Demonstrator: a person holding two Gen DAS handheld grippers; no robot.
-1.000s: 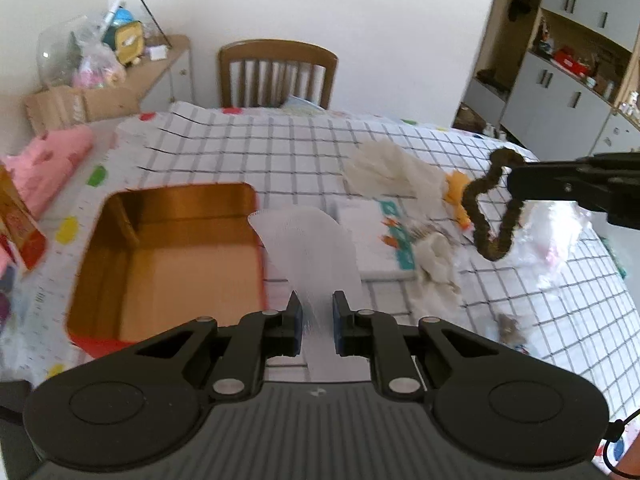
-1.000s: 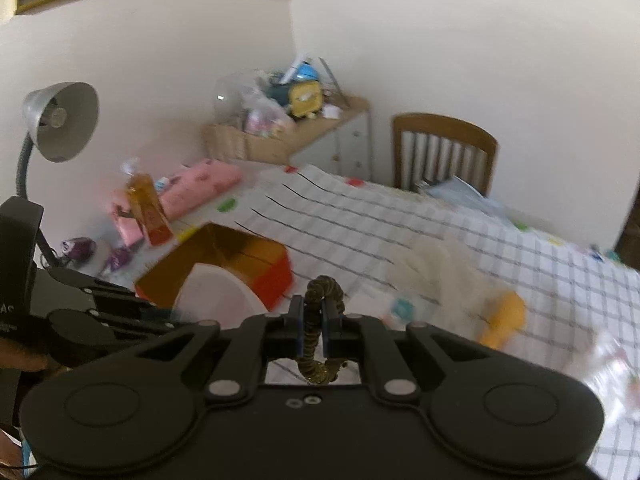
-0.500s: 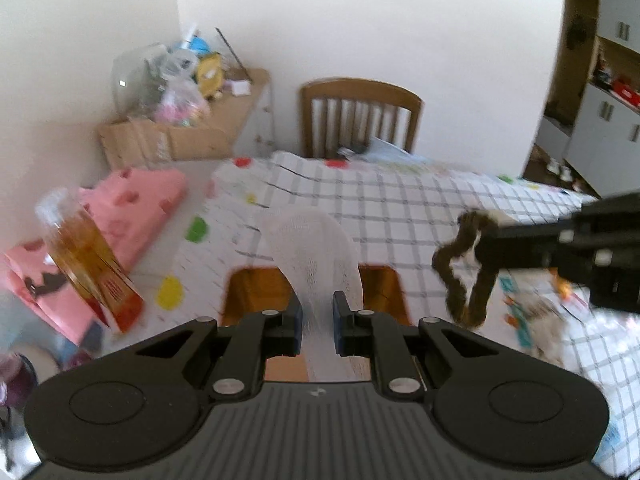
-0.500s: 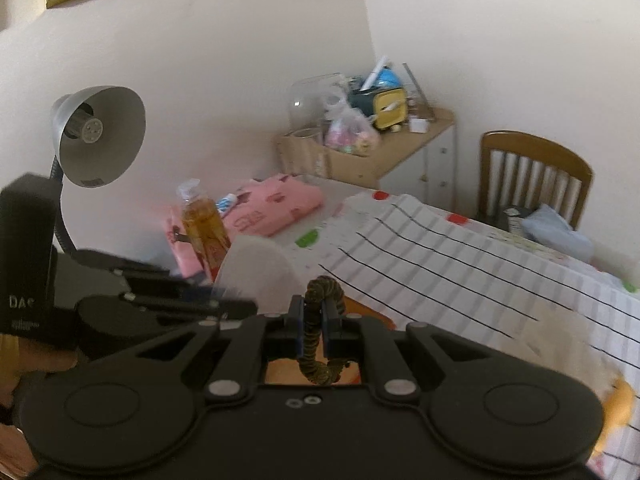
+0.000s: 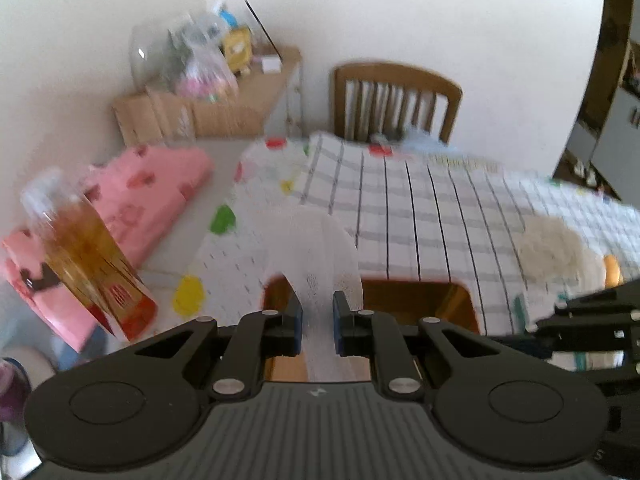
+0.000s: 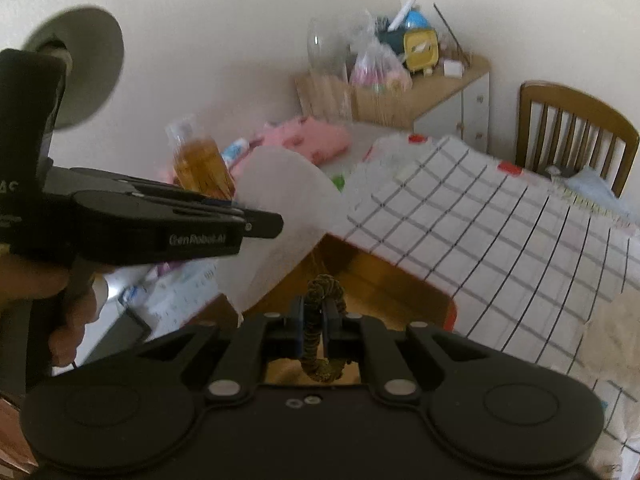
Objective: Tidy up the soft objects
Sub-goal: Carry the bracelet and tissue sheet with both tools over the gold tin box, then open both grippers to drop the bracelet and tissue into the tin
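Note:
My left gripper [image 5: 317,320] is shut on a white mesh cloth [image 5: 320,248] that stands up between its pads over the orange tin box [image 5: 420,300]. The same cloth [image 6: 280,216] shows in the right wrist view, held by the left gripper [image 6: 276,222] above the box [image 6: 384,292]. My right gripper [image 6: 318,320] is shut on a brown scrunchie [image 6: 324,292] and hangs over the box's near side. The right gripper's dark body [image 5: 592,320] enters the left wrist view at the right edge.
The checked tablecloth [image 5: 440,208] carries a cream fluffy cloth [image 5: 548,248] and an orange item [image 5: 612,272] to the right. An amber liquid bottle [image 5: 84,268] and a pink pack [image 5: 152,196] stand left of the box. A wooden chair [image 5: 396,100] and a cluttered cabinet [image 5: 224,100] are behind. A grey lamp [image 6: 84,68] is at the left.
Both grippers have moved left and down toward the tin box, each keeping its cloth item. The right gripper now sits lower and nearer the box; the scrunchie left the left wrist view.

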